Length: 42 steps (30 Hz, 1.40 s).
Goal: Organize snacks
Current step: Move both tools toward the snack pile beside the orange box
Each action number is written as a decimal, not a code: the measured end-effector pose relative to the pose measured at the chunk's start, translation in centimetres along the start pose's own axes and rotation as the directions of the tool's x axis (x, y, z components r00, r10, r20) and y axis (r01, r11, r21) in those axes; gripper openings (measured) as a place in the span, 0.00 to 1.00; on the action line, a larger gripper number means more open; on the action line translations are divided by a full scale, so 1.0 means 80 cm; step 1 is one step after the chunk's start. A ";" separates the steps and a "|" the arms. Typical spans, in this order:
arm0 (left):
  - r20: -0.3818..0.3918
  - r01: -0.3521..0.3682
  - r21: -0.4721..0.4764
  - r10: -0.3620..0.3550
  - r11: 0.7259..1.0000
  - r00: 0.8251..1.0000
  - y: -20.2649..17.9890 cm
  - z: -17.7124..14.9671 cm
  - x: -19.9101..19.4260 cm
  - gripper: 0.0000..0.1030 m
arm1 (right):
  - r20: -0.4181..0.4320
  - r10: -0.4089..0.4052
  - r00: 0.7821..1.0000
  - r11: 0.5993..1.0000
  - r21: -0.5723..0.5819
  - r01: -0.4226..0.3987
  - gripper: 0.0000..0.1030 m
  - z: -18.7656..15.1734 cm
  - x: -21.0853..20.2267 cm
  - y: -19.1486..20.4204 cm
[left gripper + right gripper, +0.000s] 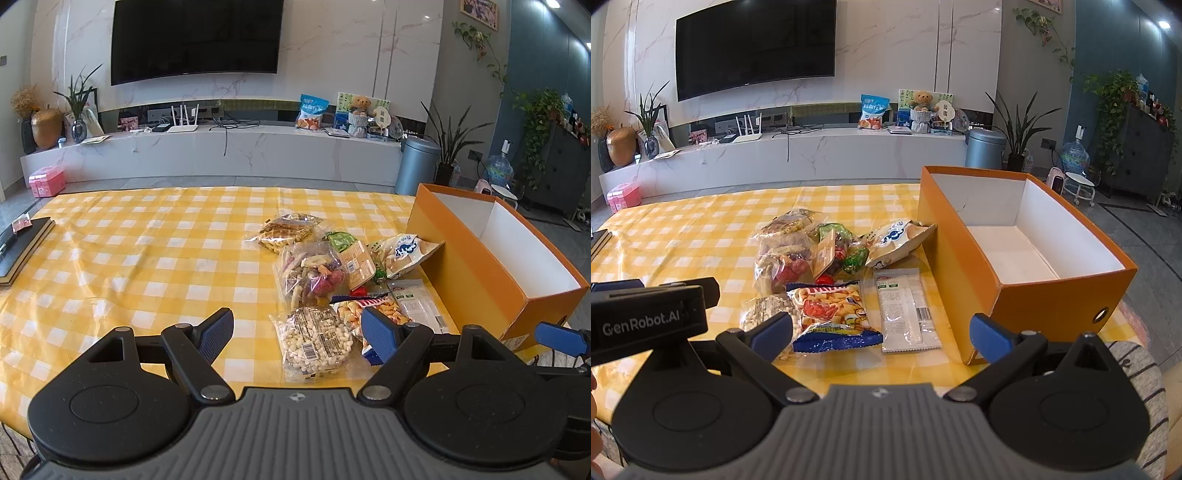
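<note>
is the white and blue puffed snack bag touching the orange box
Touching. The right wrist view shows the puffed snack bag's corner pressed against the orange box's side wall.

My left wrist camera sat low behind its wide-spread jaws, facing across the checked table [129, 240] toward the TV wall [195, 37], the snack pile [317, 266] just ahead of its right jaw. My right wrist camera looked the same way from further right, the orange box [1052, 299] near its right jaw. Both views shared pile, box and wall.

Left tongs [298, 332] partly hide the crab-print snack bag [369, 314].
</note>
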State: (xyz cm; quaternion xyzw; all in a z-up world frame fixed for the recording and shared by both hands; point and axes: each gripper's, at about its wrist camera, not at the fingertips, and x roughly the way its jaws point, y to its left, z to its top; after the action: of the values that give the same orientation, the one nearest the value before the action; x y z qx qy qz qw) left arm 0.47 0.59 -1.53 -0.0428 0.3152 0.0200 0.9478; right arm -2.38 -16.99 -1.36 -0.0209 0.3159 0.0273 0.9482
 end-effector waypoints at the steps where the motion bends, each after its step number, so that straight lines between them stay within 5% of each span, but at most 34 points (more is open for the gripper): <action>1: -0.002 0.004 0.005 -0.004 1.000 1.000 0.001 0.000 0.000 0.90 | 0.000 0.004 1.000 1.000 0.000 -0.004 0.97 -0.001 0.000 0.000; 9: 0.038 0.042 -0.078 -0.039 0.996 0.999 0.025 0.001 0.004 0.90 | 0.041 0.074 0.996 0.997 0.035 -0.076 0.97 -0.006 0.003 -0.005; 21: -0.015 -0.024 -0.117 0.022 0.993 1.000 0.066 -0.004 0.044 0.89 | 0.038 0.144 0.989 0.982 0.114 -0.148 0.97 -0.007 0.037 -0.005; 26: -0.056 -0.030 -0.142 0.023 0.989 0.998 0.082 -0.011 0.060 0.89 | -0.001 0.130 0.991 0.988 0.080 -0.130 0.97 0.001 0.066 0.010; 30: -0.087 -0.023 -0.174 0.008 0.984 0.996 0.097 -0.015 0.070 0.89 | -0.122 0.113 0.986 0.994 0.016 -0.112 0.97 0.013 0.111 0.019; 42: -0.098 -0.002 -0.193 -0.017 0.981 0.995 0.101 -0.014 0.076 0.87 | -0.200 0.093 0.976 0.994 -0.033 -0.101 0.97 0.021 0.184 0.031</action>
State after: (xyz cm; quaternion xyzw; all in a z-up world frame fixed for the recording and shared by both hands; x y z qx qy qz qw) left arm 4.14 8.61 -6.63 -0.1367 0.3583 0.0445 0.9225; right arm 10.21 -13.83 -8.88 -0.0283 0.4086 0.0779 0.9089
